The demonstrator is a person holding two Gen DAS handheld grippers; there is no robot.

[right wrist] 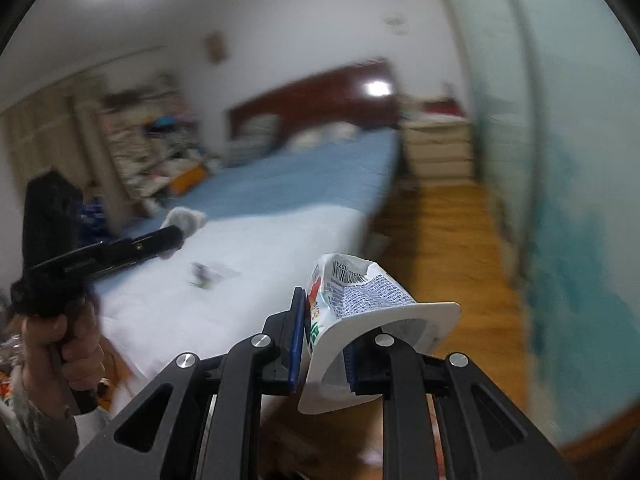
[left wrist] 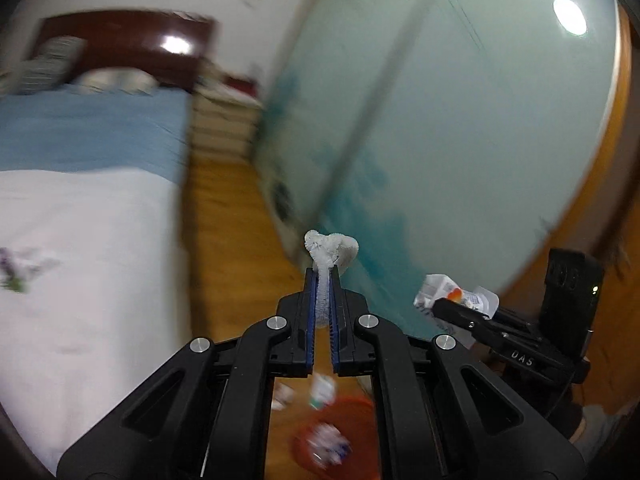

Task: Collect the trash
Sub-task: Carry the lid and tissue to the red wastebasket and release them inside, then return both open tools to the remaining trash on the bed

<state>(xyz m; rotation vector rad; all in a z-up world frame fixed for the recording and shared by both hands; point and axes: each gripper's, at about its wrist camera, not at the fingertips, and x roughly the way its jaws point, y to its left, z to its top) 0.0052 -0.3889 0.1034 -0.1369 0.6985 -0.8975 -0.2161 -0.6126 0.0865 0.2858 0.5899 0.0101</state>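
Left fingers (left wrist: 323,276) clamp a white tissue wad (left wrist: 331,249); right fingers (right wrist: 326,320) pinch a crushed cup's (right wrist: 360,312) wall.

A bare strip of wooden floor (right wrist: 444,236) runs toward twelve o'clock, hemmed by the bed (right wrist: 248,280) at nine and the pale green wardrobe (right wrist: 568,160) at three; a white drawer unit (right wrist: 438,146) blocks its far end

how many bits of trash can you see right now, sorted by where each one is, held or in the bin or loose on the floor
Held in a gripper: 2, a white tissue wad in the left gripper and a crushed yogurt cup in the right gripper
In the orange bin: 1 crumpled wrapper
Loose on the floor: 2 blurred scraps
Total: 5
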